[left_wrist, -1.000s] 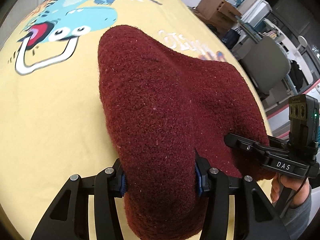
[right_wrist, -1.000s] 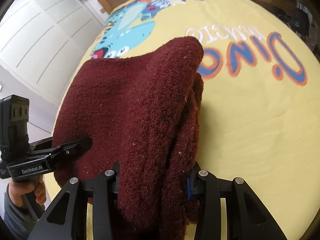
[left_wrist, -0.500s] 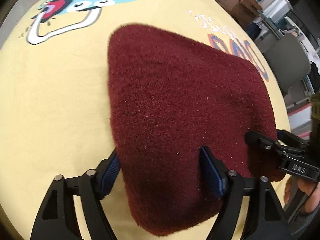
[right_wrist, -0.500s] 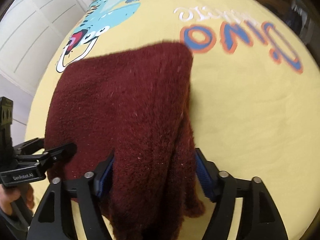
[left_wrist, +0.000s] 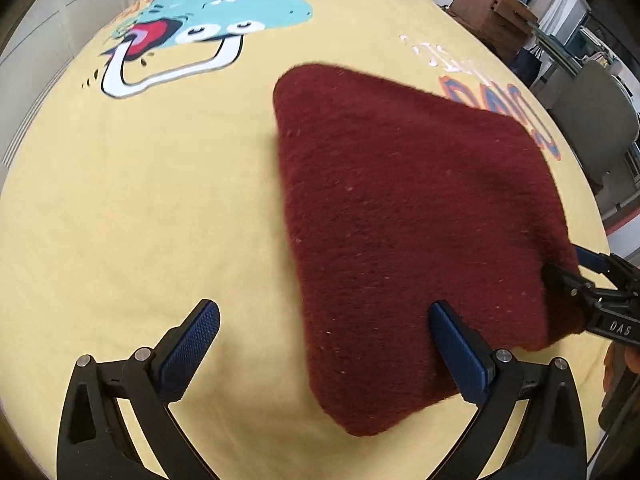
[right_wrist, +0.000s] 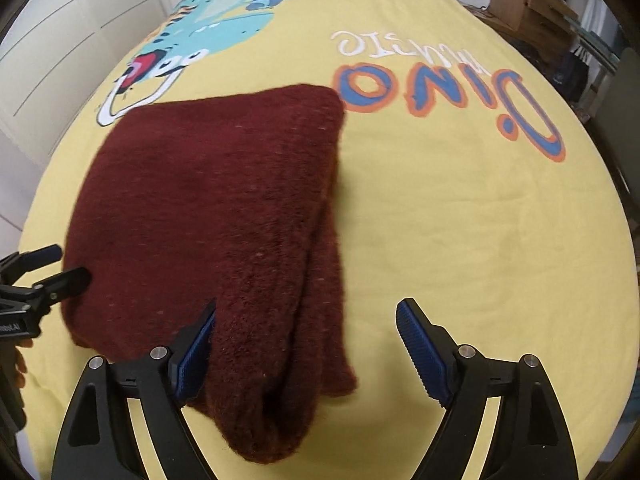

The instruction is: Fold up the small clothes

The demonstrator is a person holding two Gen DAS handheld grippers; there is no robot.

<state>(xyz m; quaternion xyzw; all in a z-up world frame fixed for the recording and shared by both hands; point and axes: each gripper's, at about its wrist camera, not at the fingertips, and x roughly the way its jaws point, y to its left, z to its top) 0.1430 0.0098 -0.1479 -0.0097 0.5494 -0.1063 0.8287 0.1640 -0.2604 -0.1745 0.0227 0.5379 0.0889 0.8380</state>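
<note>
Sweater (left_wrist: 416, 216) folded flat on bedsheet (left_wrist: 140, 208); L claw (left_wrist: 324, 354) & R claw (right_wrist: 306, 350) both wide open, empty.

Yellow dinosaur-print bed (left_wrist: 140, 208), folded maroon sweater (left_wrist: 400, 220) on it

Maroon knit (left_wrist: 400, 220) covers part of the orange-blue lettering (left_wrist: 520, 108) ahead-right of the left gripper (left_wrist: 324, 352); word unreadable there. Right gripper (right_wrist: 306, 352): knit's near end hides part of its left pad. Knit edges motion-blurred, and its layers can't be counted. Both grippers' handles cut off at the bottom edge. Other gripper only partly in frame at each side edge; holding hand mostly cropped.
</note>
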